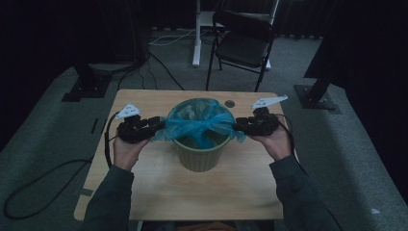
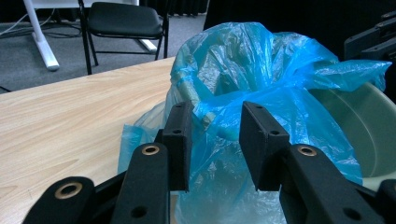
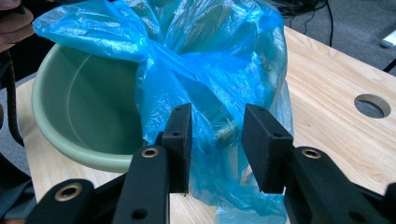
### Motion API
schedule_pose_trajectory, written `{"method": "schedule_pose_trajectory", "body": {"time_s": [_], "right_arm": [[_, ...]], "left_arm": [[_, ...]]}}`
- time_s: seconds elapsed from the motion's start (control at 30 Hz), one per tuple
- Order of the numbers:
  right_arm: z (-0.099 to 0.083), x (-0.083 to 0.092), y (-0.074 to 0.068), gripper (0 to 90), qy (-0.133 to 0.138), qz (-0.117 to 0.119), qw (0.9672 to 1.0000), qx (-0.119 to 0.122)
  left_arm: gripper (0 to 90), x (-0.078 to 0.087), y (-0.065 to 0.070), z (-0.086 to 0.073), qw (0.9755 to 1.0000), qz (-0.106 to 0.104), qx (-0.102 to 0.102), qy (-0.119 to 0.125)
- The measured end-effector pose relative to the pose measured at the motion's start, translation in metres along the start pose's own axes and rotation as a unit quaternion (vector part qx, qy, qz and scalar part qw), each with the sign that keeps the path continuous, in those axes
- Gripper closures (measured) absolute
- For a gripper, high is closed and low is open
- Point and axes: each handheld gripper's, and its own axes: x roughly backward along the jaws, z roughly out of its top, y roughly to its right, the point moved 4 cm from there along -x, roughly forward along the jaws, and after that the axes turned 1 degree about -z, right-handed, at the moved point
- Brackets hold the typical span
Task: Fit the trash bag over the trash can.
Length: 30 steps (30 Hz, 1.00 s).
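Dim room, and the bin's (image 1: 199, 154) inside is mostly hidden under the blue bag (image 1: 202, 126), bunched across its mouth. Whatever sits in the bag is hard to make out. The bin stands mid-table (image 1: 159, 187). Left gripper (image 1: 159, 124) sits just left of the bin, right gripper (image 1: 239, 126) just right of it. Both have their jaws parted, bag plastic lying loose between the pads, not pinched.

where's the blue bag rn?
High view: the blue bag sits mid-table, draped over the rim of the green bin, between the left gripper and right gripper.
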Motion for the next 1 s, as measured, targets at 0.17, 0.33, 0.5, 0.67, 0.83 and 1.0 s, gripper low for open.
{"method": "schedule_pose_trajectory", "body": {"time_s": [0.17, 0.33, 0.5, 0.67, 0.83, 1.0], "right_arm": [[-0.001, -0.001, 0.001, 62.6, -0.001, 0.001, 1.0, 0.0], [-0.001, -0.004, 0.002, 62.8, -0.003, 0.003, 1.0, -0.003], [-0.003, -0.005, -0.002, 61.6, -0.004, 0.009, 0.9999, 0.002], [-0.006, -0.004, -0.003, 60.7, 0.0, 0.014, 0.9999, 0.0], [-0.008, -0.002, -0.006, 60.7, 0.0, 0.015, 0.9999, 0.004], [-0.01, 0.0, -0.009, 60.8, -0.001, 0.014, 0.9999, 0.007]], "left_arm": [[64.4, -0.003, -0.001, -0.001, 1.0, -0.003, 0.0, -0.005], [64.4, -0.006, 0.0, -0.003, 0.9999, 0.003, -0.005, -0.01], [64.1, -0.006, 0.002, -0.004, 0.9999, 0.0, -0.005, -0.01], [63.9, -0.006, 0.003, -0.005, 1.0, -0.002, -0.003, -0.009], [64.0, -0.004, 0.005, -0.008, 0.9999, -0.007, -0.001, -0.01], [64.0, -0.001, 0.007, -0.012, 0.9999, -0.012, 0.003, -0.008]]}}
